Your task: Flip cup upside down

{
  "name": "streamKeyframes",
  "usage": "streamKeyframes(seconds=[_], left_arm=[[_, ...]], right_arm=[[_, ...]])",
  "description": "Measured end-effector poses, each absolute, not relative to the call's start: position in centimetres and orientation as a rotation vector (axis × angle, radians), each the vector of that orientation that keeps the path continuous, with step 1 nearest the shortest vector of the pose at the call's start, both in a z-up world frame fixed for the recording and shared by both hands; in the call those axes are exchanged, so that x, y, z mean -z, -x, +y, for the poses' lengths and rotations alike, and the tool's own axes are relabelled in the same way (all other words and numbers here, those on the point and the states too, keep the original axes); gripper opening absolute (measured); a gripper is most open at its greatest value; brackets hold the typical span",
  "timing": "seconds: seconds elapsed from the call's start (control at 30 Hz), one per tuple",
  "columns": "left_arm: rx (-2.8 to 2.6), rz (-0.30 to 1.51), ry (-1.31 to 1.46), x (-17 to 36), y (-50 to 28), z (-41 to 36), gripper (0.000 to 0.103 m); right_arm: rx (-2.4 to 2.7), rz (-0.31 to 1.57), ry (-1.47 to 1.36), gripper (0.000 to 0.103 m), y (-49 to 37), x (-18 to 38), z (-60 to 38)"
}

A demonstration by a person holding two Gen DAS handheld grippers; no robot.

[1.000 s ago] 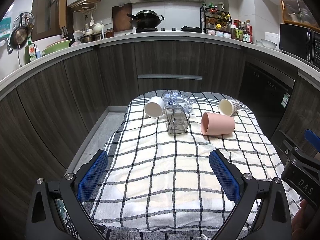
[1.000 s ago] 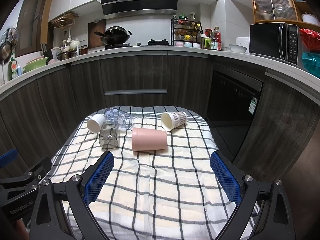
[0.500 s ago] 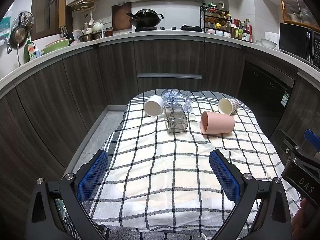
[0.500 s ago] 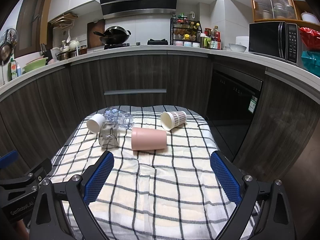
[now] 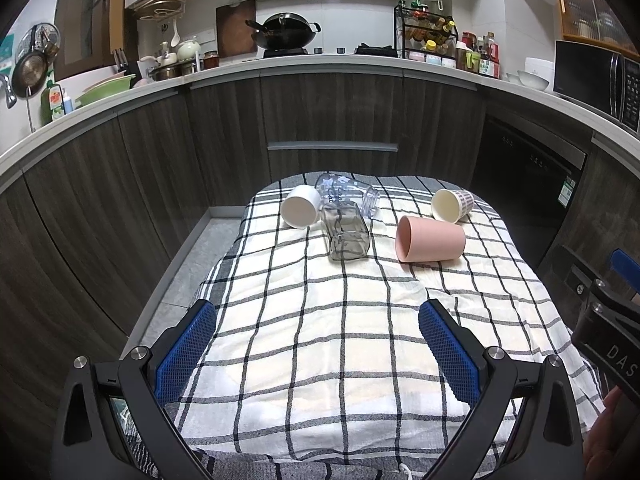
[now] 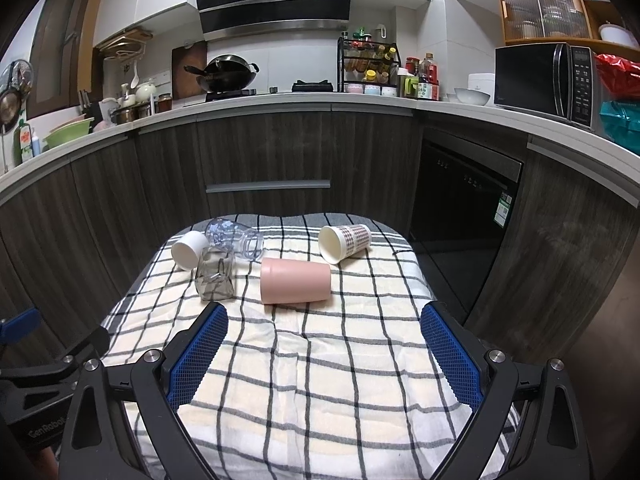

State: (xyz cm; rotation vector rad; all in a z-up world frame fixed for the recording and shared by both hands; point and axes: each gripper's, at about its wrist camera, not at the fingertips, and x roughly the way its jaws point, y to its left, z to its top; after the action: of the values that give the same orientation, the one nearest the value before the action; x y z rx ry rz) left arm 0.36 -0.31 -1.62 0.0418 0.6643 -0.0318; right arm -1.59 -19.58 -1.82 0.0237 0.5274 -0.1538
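Several cups lie on their sides at the far end of a checked cloth [image 5: 344, 344]: a pink cup [image 5: 431, 239] [image 6: 295, 281], a white cup [image 5: 300, 211] [image 6: 187, 249], a patterned paper cup [image 5: 452, 205] [image 6: 345, 241], a grey square glass [image 5: 346, 231] [image 6: 214, 277] and a clear printed glass [image 5: 347, 193] [image 6: 234, 237]. My left gripper [image 5: 318, 344] is open and empty over the near part of the cloth. My right gripper [image 6: 324, 352] is open and empty, near the pink cup but short of it.
The cloth covers a small table [image 6: 400, 240] with dark kitchen cabinets [image 5: 332, 120] behind and on both sides. The right gripper's body [image 5: 608, 320] shows at the right edge of the left wrist view. The left gripper's body [image 6: 44, 368] shows at the left edge of the right wrist view.
Both grippers have drifted slightly forward toward the cups. The jaws stay open and the cups have not moved.
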Motion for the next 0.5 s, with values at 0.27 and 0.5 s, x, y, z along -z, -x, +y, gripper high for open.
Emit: streamKeyframes(seconds=[0.27,0.5], left_arm=[[0.046,0.677,-0.05,1.66,-0.83,-0.63,0.103],[0.05,0.692,-0.061,1.84,-1.35,-0.79,0.103]], right_arm=[[0.171,0.533,-0.044,0.097,1.42,1.3,-20.07],[0.175,0.536,-0.055,0.097,1.27,1.28,-20.37]])
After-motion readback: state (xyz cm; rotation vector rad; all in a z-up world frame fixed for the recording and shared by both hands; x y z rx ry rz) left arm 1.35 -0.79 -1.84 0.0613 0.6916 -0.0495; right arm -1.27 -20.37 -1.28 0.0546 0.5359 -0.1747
